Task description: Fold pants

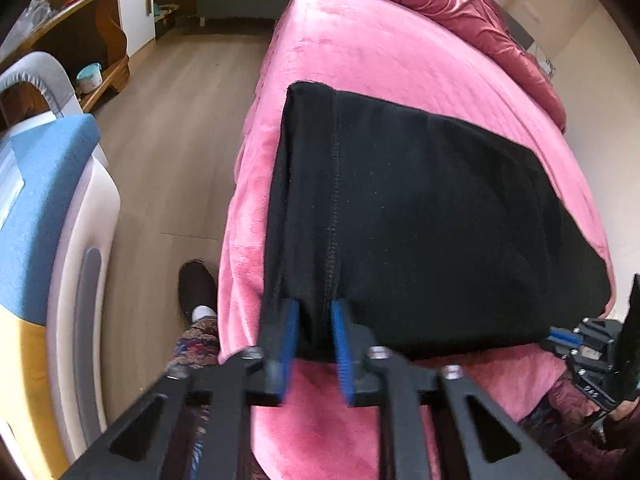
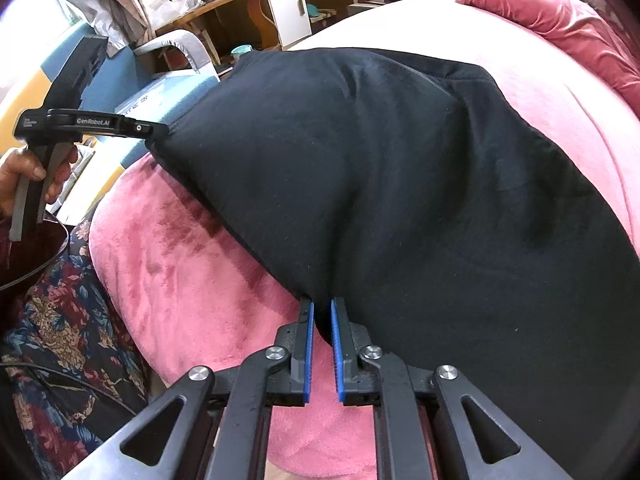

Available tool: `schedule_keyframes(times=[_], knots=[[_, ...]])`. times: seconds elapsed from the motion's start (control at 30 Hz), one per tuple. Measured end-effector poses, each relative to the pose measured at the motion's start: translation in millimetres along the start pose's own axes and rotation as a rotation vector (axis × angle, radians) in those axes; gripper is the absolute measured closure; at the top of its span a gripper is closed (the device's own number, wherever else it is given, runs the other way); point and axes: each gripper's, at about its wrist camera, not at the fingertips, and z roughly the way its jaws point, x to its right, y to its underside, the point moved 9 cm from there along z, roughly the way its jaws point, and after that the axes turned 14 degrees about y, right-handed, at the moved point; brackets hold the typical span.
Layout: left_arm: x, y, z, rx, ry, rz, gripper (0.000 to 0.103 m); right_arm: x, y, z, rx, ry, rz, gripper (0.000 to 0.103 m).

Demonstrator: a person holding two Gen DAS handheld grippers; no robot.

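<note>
Black pants (image 1: 420,216) lie spread on the pink blanket of the bed (image 1: 360,52). My left gripper (image 1: 314,306) is shut on the near left edge of the pants, by a stitched seam. My right gripper (image 2: 321,304) is shut on the near edge of the pants (image 2: 380,184) further right. The near edge is lifted a little off the blanket between the two grippers. The right gripper shows at the right edge of the left wrist view (image 1: 568,338). The left gripper's body shows at the left of the right wrist view, its fingertips (image 2: 160,130) at the cloth's corner.
A crumpled red duvet (image 1: 460,4) lies along the far side of the bed. A blue and white chair (image 1: 52,200) stands left of the bed across a strip of wooden floor (image 1: 180,120). My foot (image 1: 196,288) stands by the bed's edge. Desk and cabinets line the far wall.
</note>
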Motion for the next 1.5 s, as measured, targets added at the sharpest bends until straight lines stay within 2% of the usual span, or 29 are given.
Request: schedule_keyframes(times=[0.13, 0.3, 0.37, 0.5, 0.53, 0.6, 0.63, 0.7, 0.73, 0.83, 0.93, 1.0, 1.1, 1.2, 1.27, 1.37, 1.5], knots=[[-0.6, -6.1, -8.6, 0.037, 0.033, -0.007, 0.096, 0.0, -1.5, -6.4, 0.018, 0.004, 0.005, 0.095], [2.4, -19.1, -33.3, 0.111, 0.052, 0.003, 0.096, 2.1, -5.7, -19.9, 0.046, -0.040, 0.038, 0.096], [-0.5, -18.8, -32.3, 0.098, 0.039, 0.001, 0.096, -2.1, -2.9, -13.8, 0.029, -0.040, 0.024, 0.096], [-6.8, -5.0, -15.1, 0.002, -0.028, 0.011, 0.094, -12.2, 5.7, 3.0, -0.013, -0.024, -0.024, 0.094], [-8.5, -4.7, -13.5, -0.006, -0.046, 0.002, 0.089, -12.6, 6.4, 4.2, -0.018, -0.030, -0.029, 0.093], [-5.6, -6.5, -16.9, -0.012, -0.063, 0.002, 0.086, -9.2, 5.1, 2.2, -0.017, -0.047, -0.003, 0.088], [-3.0, -9.9, -21.4, 0.001, -0.091, 0.017, 0.083, -7.7, 3.7, -0.3, -0.017, -0.069, 0.016, 0.082], [2.2, -17.2, -33.6, 0.027, -0.138, 0.043, 0.082, 0.3, 3.9, -8.8, -0.006, -0.105, 0.063, 0.063], [5.7, -21.9, -41.5, 0.050, -0.158, 0.057, 0.080, 7.3, 4.6, -13.2, 0.001, -0.113, 0.093, 0.060], [17.2, -34.3, -60.4, 0.119, -0.195, 0.085, 0.078, 48.6, 12.1, -31.5, 0.034, -0.131, 0.265, 0.059], [43.4, -42.2, -65.3, 0.172, -0.097, 0.108, 0.077, 107.9, 33.7, -42.7, 0.063, -0.043, 0.435, 0.059], [67.7, -45.4, -56.5, 0.178, -0.034, 0.148, 0.076, 158.6, 61.5, -42.6, 0.044, 0.049, 0.568, 0.058], [111.2, -43.2, -25.4, 0.120, 0.047, 0.218, 0.076, 218.1, 108.4, -41.9, 0.002, 0.158, 0.746, 0.058], [147.9, -33.1, 10.4, 0.038, 0.099, 0.280, 0.076, 255.2, 154.0, -45.9, -0.056, 0.248, 0.875, 0.059], [168.7, -22.1, 29.8, -0.010, 0.120, 0.321, 0.076, 272.5, 175.1, -60.4, -0.017, 0.242, 0.974, 0.062], [197.6, -6.1, 57.3, -0.077, 0.148, 0.380, 0.076, 320.2, 217.3, -87.6, 0.058, 0.303, 1.195, 0.062], [218.6, 10.3, 79.2, -0.139, 0.163, 0.418, 0.076, 374.9, 267.8, -100.3, 0.097, 0.364, 1.433, 0.058]])
